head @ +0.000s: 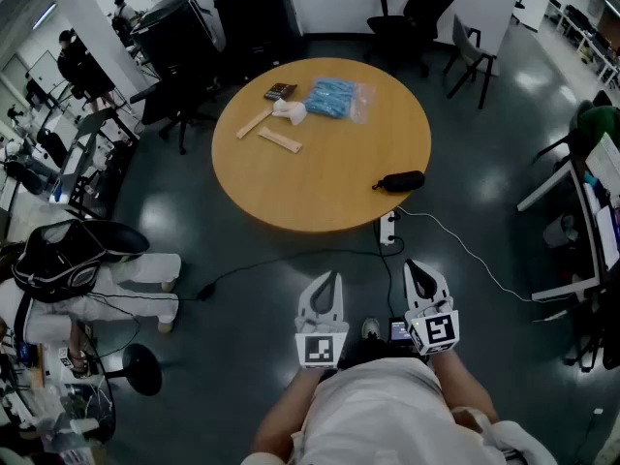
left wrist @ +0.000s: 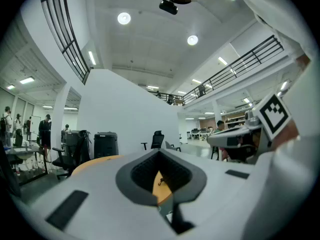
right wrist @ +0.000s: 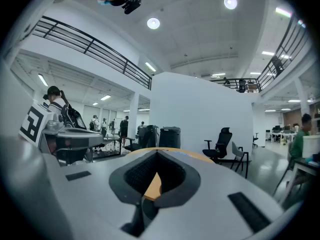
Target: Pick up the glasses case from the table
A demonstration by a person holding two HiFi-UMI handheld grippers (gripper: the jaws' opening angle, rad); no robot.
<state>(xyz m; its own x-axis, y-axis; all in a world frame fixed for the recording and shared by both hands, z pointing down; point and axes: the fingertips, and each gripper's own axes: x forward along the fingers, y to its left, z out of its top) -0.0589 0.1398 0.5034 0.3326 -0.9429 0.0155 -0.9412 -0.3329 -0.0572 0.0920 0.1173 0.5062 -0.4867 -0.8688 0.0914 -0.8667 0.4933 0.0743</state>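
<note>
A black glasses case (head: 400, 181) lies near the right front edge of the round wooden table (head: 329, 182). Both grippers are held close to the person's body, well short of the table. My left gripper (head: 325, 281) is shut and holds nothing. My right gripper (head: 423, 274) is shut too and empty, pointing level toward the table. In the left gripper view the case shows only as a small dark speck (left wrist: 160, 182) through the gap of the closed jaws. In the right gripper view only the table (right wrist: 153, 186) shows through that gap.
On the table's far side lie a blue packet (head: 332, 97), wooden sticks (head: 279, 139), a white object (head: 290, 110) and a small dark box (head: 280, 91). A power strip (head: 387, 228) with cables lies on the floor by the table. Office chairs (head: 411, 13) and black bins (head: 256, 10) stand beyond.
</note>
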